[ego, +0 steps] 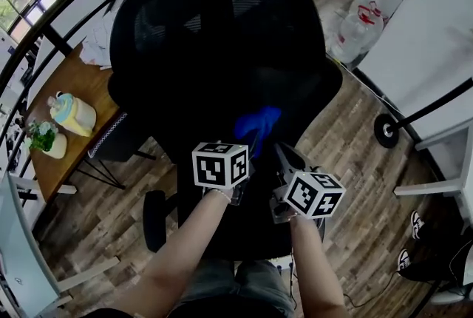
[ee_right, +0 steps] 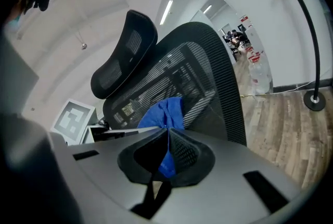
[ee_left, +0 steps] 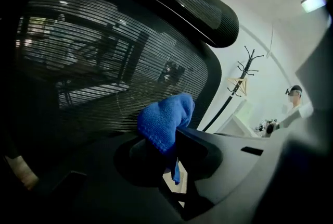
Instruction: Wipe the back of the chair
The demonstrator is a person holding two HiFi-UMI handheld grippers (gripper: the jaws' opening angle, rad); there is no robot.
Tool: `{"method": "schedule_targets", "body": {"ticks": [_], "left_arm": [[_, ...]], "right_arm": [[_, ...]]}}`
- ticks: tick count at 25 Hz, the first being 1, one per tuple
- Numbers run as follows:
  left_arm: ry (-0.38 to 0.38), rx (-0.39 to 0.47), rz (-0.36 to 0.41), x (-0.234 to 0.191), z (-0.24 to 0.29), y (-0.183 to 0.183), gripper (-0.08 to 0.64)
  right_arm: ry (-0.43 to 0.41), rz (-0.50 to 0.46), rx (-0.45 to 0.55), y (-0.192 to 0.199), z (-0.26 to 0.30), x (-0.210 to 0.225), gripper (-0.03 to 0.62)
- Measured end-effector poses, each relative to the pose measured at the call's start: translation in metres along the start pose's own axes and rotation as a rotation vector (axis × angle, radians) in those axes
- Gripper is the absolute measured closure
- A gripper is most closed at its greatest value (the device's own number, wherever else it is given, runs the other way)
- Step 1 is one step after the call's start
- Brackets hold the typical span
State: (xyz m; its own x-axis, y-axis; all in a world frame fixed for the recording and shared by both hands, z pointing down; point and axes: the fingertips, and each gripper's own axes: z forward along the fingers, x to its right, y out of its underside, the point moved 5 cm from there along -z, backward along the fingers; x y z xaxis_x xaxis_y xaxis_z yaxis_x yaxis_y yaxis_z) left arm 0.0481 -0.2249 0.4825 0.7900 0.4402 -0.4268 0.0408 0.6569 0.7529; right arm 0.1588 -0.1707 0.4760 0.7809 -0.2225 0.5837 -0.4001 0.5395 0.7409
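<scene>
Chair (ego: 222, 35): black, mesh-backed with a headrest (ee_right: 125, 51), and it stands on the wooden floor (ego: 347, 161) directly ahead of you with its back toward you.

Blue cloth (ego: 259, 123): it is bunched at the lower middle of the chair's back, just beside the mesh. The views do not confirm whether it presses on the mesh.

Left tool (ee_left: 176, 137): your jaws are pinched on the blue cloth. The wad stands up above the tips and a strip hangs down between them.

Right tool (ee_right: 166, 132): your jaws are drawn together at the tips on the same cloth. Blue shows both beyond the tips and in the gap below them. This tool sits just beside the left one, and both point at the chair's back.

Surroundings: a wooden counter (ego: 63, 87) lies to the left of the chair and carries a small potted plant (ego: 46, 139). Large water bottles (ego: 358, 21) stand on the floor beyond the chair's right side, well apart from it.
</scene>
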Motion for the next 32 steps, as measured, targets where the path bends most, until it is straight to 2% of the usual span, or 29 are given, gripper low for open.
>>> {"method": "schedule_targets", "body": {"ticks": [12, 23, 32], "left_arm": [[-0.130, 0.092, -0.102, -0.078, -0.067, -0.006, 0.474], [-0.282, 0.165, -0.195, -0.152, -0.131, -0.005, 0.474], [-0.384, 0.215, -0.259, -0.189, -0.173, 0.000, 0.474]], "right_arm": [[-0.109, -0.061, -0.111, 0.025, 0.052, -0.064, 0.563], [-0.246, -0.107, -0.203, 0.049, 0.103, -0.133, 0.563], [-0.330, -0.138, -0.254, 0.062, 0.123, -0.168, 0.563]]}}
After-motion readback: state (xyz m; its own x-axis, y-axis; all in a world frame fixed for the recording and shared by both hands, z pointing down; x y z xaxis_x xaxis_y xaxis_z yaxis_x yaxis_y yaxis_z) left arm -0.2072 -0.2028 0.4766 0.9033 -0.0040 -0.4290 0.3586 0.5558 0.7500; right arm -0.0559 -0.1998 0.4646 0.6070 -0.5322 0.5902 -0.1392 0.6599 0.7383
